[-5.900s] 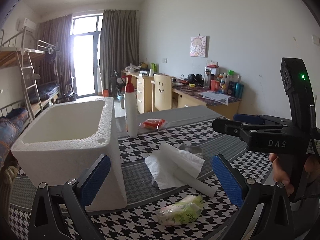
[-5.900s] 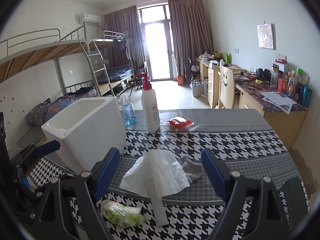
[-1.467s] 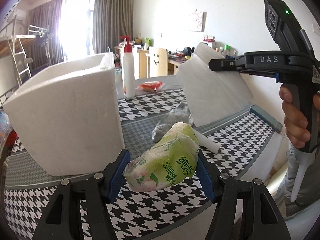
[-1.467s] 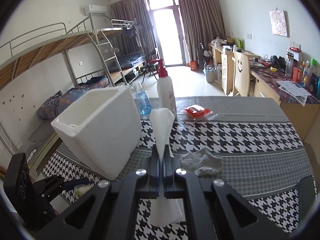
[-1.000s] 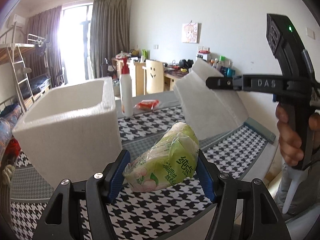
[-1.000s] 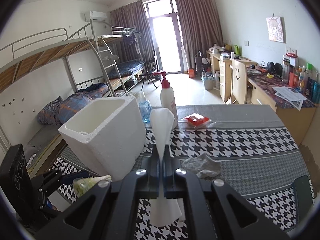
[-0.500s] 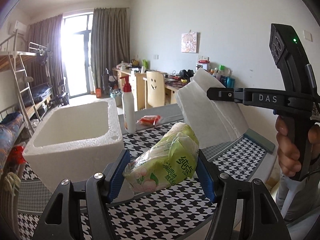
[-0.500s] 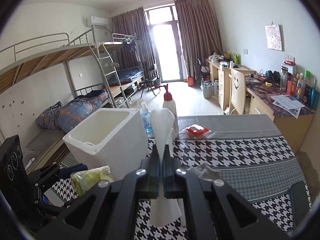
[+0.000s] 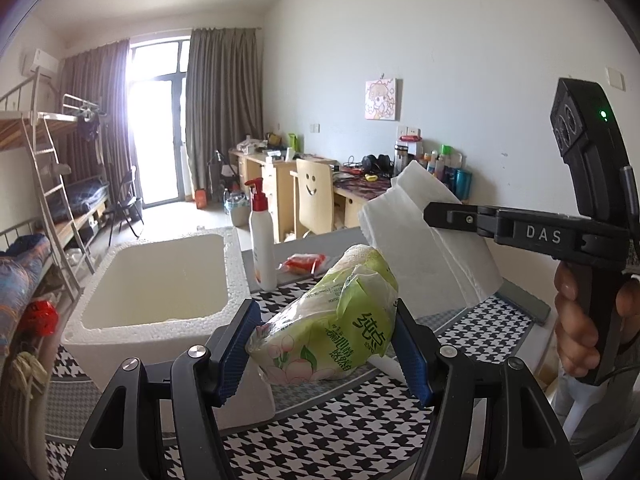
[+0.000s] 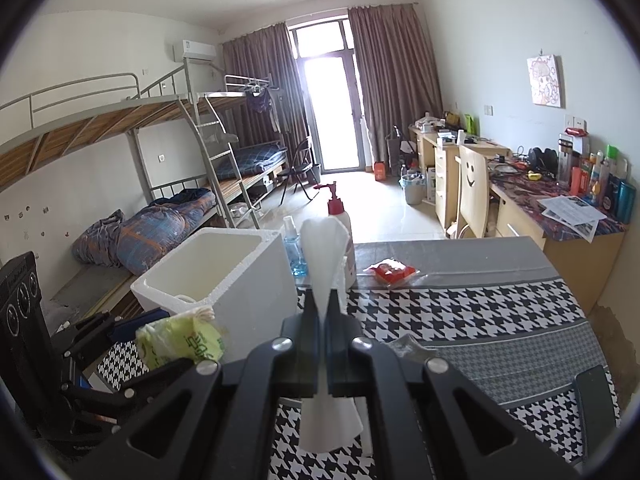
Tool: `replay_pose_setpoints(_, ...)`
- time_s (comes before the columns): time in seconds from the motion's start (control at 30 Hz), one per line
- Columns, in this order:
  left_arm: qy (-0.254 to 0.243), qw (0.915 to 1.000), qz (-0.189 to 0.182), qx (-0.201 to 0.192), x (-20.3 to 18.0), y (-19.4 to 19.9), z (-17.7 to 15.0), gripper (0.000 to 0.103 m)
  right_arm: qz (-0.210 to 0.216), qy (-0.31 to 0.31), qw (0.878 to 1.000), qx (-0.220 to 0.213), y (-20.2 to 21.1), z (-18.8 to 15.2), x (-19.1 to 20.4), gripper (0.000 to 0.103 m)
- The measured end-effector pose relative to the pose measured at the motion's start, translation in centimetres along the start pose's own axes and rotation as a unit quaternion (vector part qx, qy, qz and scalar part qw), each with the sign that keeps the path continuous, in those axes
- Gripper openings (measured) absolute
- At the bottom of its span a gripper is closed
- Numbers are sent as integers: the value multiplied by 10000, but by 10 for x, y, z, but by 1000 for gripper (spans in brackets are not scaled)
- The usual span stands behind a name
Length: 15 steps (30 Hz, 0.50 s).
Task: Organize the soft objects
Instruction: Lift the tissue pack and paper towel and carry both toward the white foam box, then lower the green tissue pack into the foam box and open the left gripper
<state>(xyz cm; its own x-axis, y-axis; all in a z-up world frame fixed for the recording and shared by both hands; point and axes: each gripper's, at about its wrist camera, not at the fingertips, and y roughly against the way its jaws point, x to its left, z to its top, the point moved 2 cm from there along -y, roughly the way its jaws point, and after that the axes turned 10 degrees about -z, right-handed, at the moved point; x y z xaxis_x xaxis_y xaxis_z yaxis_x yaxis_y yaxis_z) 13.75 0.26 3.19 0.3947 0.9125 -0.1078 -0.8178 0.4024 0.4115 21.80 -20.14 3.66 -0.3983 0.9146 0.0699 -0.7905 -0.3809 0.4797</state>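
A green tissue pack (image 9: 332, 332) is being gripped between the pads of the left claw (image 9: 326, 354), just beside the foam box (image 9: 156, 280) on the bench (image 10: 480, 320). A white cloth (image 10: 324, 264) is being pinched in the fully closed right claw (image 10: 322, 354). Ideally, each is being carried well over the box opening before release, so nothing is being caught on the rim.

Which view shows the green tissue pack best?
The left wrist view: the green tissue pack fills the centre, printed face legible, clamped in the left gripper. The right wrist view catches it only small at lower left, partly hidden by gripper parts.
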Motion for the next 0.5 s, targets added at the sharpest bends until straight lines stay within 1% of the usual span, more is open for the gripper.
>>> replay_pose_setpoints(0.07, -11, 10000, -12, -10, -1, 0, 2, 66, -8, -3, 10000, -25, 1, 0, 0, 5)
replay_pose_setpoints(0.5, -32, 9995, 229, -199, 7, -1, 20, 66, 2, -38, 9999, -154, 0, 12, 4, 5)
